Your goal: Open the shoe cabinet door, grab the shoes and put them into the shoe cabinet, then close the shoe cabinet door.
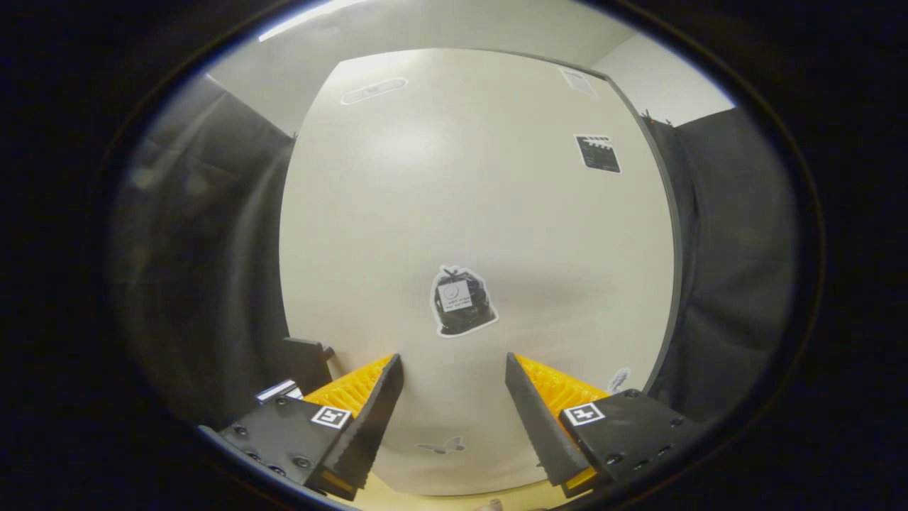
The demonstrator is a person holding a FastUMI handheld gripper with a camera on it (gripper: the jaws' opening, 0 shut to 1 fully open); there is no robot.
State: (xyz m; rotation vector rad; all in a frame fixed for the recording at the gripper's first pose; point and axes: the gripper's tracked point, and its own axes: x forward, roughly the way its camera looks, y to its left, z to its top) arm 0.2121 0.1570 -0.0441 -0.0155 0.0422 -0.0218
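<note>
The shoe cabinet's pale cream door [440,199] stands close in front of me, flat and facing the fingers. It carries several stickers: a black bag sticker [461,301] just beyond the fingertips, a clapperboard sticker [597,152] higher to the right, and a faint butterfly sticker [441,446] low between the fingers. A pale oval mark [374,90] sits near the door's top. The door's dark right edge [670,234] runs down its side. My gripper [452,358] is open, held a short way off the door with nothing between its fingers.
Black cloth walls hang on the left [206,248] and the right [731,255] of the cabinet. A small dark object [306,360] sits low beside the left finger, by the door's left edge. A light wood-coloured strip [440,500] runs under the door.
</note>
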